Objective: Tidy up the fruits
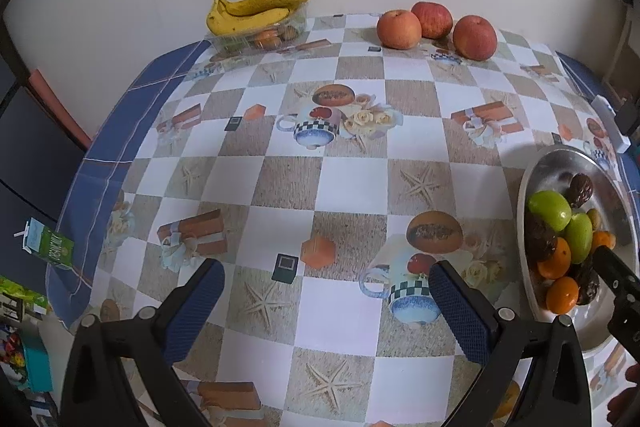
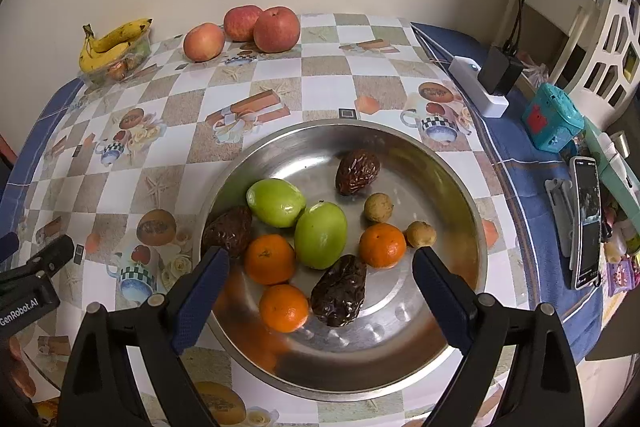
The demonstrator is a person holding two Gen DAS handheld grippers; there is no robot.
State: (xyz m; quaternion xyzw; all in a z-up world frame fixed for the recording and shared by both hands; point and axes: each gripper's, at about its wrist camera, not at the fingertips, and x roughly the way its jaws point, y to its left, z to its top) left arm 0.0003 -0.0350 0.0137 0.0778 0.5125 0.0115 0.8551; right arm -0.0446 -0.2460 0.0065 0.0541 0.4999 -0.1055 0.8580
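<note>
Fruits fill the steel bowl (image 2: 460,187) under my right gripper (image 2: 320,267), its jaws spread wide and empty: three oranges (image 2: 270,259), two green fruits (image 2: 320,235), three wrinkled dark ones (image 2: 340,291) and two small yellowish ones (image 2: 378,207) I can't identify. My left gripper (image 1: 326,283) hangs released over bare tablecloth (image 1: 288,183). Farther back sit three apples (image 1: 474,37) and bananas (image 1: 252,11) atop a clear tray (image 1: 296,23), its contents obscured.

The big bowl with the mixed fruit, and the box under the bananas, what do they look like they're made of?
The bowl looks like polished metal, probably stainless steel: silvery, with blurred reflections of the fruit. The box under the bananas looks like thin clear plastic: you can see fruit through its wall.
</note>
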